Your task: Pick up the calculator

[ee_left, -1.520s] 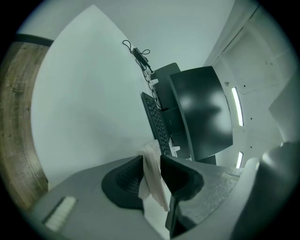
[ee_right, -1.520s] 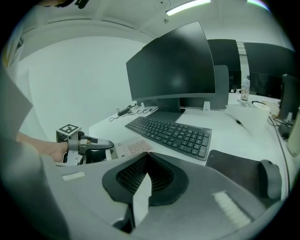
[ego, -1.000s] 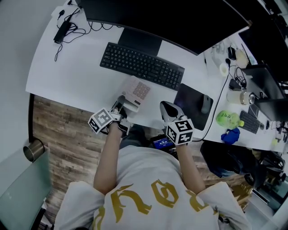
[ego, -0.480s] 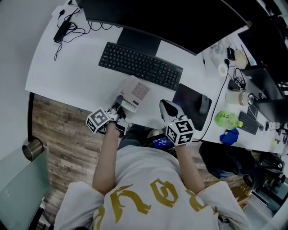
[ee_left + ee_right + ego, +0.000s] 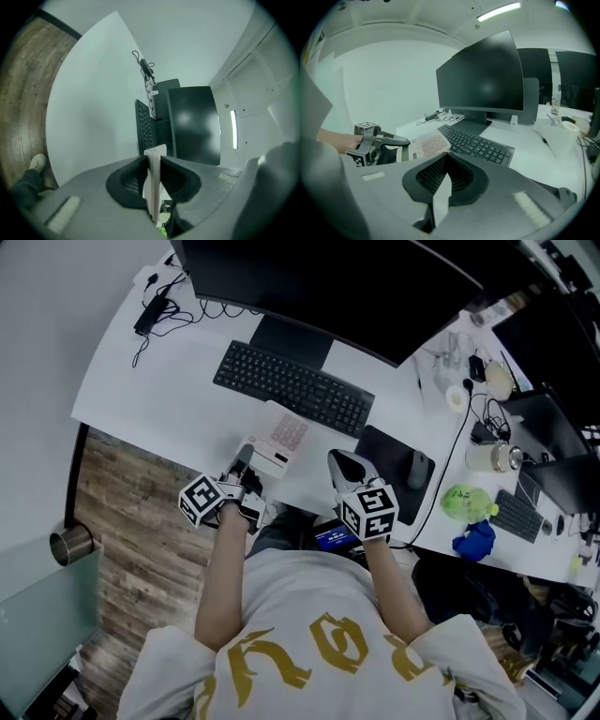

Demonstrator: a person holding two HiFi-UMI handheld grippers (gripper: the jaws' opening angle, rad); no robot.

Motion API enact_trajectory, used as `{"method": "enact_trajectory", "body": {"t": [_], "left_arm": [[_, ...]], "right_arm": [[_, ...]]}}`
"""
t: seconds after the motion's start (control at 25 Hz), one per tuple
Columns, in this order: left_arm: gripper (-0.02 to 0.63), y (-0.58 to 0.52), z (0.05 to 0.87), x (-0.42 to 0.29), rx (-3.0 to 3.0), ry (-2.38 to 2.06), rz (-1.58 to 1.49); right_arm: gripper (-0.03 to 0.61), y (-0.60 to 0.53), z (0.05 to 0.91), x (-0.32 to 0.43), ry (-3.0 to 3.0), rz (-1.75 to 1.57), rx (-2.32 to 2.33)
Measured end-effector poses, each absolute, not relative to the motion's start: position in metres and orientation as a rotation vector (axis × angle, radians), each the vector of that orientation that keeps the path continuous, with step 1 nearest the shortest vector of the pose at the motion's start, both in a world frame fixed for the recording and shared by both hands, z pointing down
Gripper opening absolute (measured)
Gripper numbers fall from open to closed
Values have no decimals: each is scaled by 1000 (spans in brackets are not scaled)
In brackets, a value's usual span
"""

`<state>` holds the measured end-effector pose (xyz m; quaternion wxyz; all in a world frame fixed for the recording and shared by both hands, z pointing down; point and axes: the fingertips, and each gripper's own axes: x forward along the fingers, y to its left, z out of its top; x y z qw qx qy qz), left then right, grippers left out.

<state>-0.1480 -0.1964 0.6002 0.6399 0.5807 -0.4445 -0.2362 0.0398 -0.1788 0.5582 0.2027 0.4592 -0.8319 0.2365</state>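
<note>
One pale rectangular plastic calculator (image 5: 281, 435) with pink keys, on the white desk (image 5: 169, 381) just before the black keyboard (image 5: 292, 387). Its long axis runs away from the left gripper (image 5: 246, 462), whose jaws clamp its near end. Right gripper (image 5: 345, 470) beside it, jaws together, empty. Underside hidden; cannot tell if lifted.
</note>
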Motion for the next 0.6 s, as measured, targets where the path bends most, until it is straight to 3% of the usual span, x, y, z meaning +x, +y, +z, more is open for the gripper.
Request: {"method": "enact_trajectory", "body": {"t": [0.6], "left_arm": [[66,-173,552,-133,1335,-1029,-701]], "right_arm": [[23,-177,524,44,-2438,545,1202]]}}
